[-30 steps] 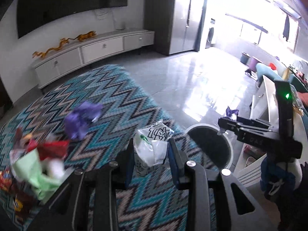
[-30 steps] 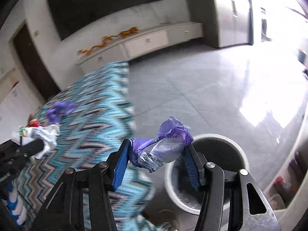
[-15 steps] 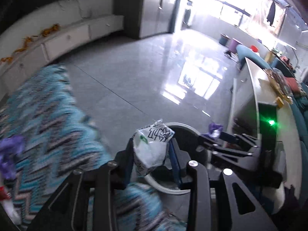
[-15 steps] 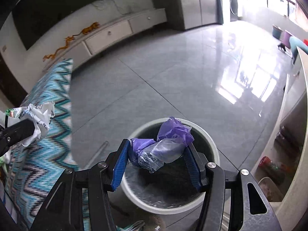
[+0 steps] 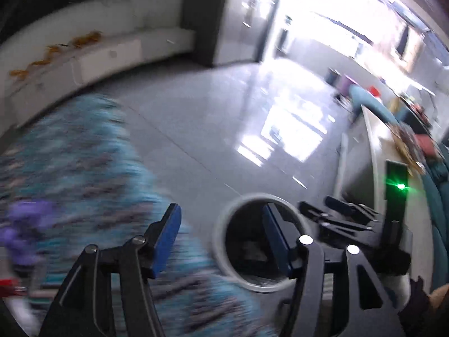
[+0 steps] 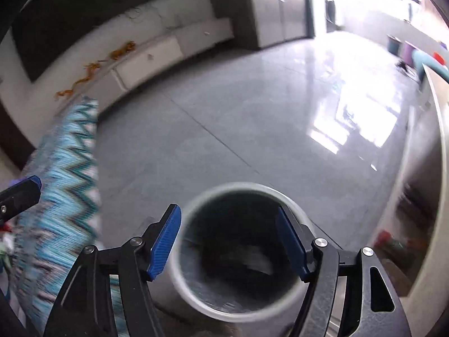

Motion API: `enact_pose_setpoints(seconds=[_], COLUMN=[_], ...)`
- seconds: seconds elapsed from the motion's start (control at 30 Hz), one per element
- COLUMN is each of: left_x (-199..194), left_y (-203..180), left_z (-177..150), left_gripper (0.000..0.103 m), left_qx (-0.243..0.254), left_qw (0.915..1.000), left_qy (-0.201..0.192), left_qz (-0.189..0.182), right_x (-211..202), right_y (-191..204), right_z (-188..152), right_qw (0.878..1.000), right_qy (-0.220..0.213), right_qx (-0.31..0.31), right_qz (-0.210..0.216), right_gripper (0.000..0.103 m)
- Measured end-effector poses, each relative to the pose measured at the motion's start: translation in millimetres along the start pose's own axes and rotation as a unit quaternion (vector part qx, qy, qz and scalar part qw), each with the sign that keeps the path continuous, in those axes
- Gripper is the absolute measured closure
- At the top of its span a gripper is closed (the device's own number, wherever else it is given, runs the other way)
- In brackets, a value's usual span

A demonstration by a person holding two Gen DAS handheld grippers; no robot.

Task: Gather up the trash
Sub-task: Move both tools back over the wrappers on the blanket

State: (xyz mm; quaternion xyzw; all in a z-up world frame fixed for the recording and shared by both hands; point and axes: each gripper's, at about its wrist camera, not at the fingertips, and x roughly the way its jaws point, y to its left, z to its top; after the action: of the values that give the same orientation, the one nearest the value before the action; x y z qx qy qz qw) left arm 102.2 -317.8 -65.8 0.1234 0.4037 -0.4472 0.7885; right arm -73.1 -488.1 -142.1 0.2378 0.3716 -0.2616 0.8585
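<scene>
A round white trash bin (image 6: pixel 193 297) stands on the grey floor, directly below my right gripper (image 6: pixel 228 241), which is open and empty. Crumpled trash lies dimly at the bin's bottom (image 6: pixel 252 261). In the left wrist view the same bin (image 5: pixel 221 252) sits just right of my left gripper (image 5: pixel 221 236), which is open and empty over the edge of the table. A purple crumpled wrapper (image 5: pixel 25 224) lies blurred on the zigzag tablecloth (image 5: pixel 70 168) at far left. The right gripper also shows in the left wrist view (image 5: pixel 336 216).
A white low cabinet (image 6: pixel 157 53) with golden ornaments runs along the back wall. A white counter (image 5: pixel 373 151) with items stands at right. Shiny grey floor (image 6: pixel 252 129) spreads beyond the bin. Red and white litter (image 5: pixel 11 289) lies at the table's left edge.
Both grippers have opened. The white crumpled bag has left the left gripper and the purple wrapper has left the right one. The left gripper has swung back toward the table.
</scene>
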Motion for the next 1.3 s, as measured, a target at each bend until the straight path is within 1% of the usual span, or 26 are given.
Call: enact_pose_setpoints(seconds=[0.07, 0.13, 0.2, 0.33, 0.43, 0.57, 0.7, 0.83, 0.93, 1.1, 1.3], left_x=[-19.3, -36.5, -46.8, -56.5, -59.8, -63.1, -62.1, -61.6, -69.2, -99.5, -143.2], left_y=[33.4, 65.9, 90.1, 123.0, 136.8, 136.3, 132.4, 134.3, 124.0, 116.0, 114.9], left_z=[0.3, -2.2, -6.6, -10.2, -7.2, -2.3, -7.8, -10.0, -13.3, -25.4, -52.2], left_gripper=[0.044, 0.044, 0.044, 0.044, 0.044, 0.044, 0.044, 0.044, 0.044, 0.044, 0.044], left_qx=[-0.018, -0.040, -0.055, -0.081, -0.086, -0.065, -0.068, -0.068, -0.066, -0.069, -0.081], left_qw=[0.9992, 0.9973, 0.9952, 0.9927, 0.9924, 0.9920, 0.9912, 0.9908, 0.9898, 0.9867, 0.9813], left_qy=[-0.021, -0.042, -0.058, -0.073, -0.078, -0.093, -0.100, -0.100, -0.104, -0.117, -0.128], left_qz=[0.030, 0.045, 0.057, 0.052, 0.042, 0.055, 0.055, 0.062, 0.072, 0.090, 0.119], right_x=[1.0, 5.9, 13.3, 29.9, 39.9, 45.3, 47.1, 40.3, 27.5, 4.4, -35.4], right_y=[29.1, 53.9, 75.8, 109.9, 127.7, 140.0, 146.9, 142.1, 139.0, 137.3, 154.1], right_z=[9.2, 17.0, 24.6, 40.8, 51.0, 57.6, 54.3, 48.7, 43.4, 35.6, 22.4], right_qw=[1.000, 0.999, 0.998, 0.997, 0.997, 0.996, 0.995, 0.995, 0.995, 0.995, 0.992], right_qy=[-0.015, -0.028, -0.035, -0.039, -0.043, -0.050, -0.047, -0.052, -0.058, -0.060, -0.069], right_qx=[-0.013, -0.021, -0.030, -0.044, -0.049, -0.052, -0.057, -0.053, -0.055, -0.056, -0.084], right_qz=[0.015, 0.030, 0.033, 0.041, 0.046, 0.058, 0.063, 0.063, 0.059, 0.061, 0.067], right_gripper=[0.033, 0.032, 0.032, 0.032, 0.032, 0.032, 0.032, 0.032, 0.032, 0.032, 0.032])
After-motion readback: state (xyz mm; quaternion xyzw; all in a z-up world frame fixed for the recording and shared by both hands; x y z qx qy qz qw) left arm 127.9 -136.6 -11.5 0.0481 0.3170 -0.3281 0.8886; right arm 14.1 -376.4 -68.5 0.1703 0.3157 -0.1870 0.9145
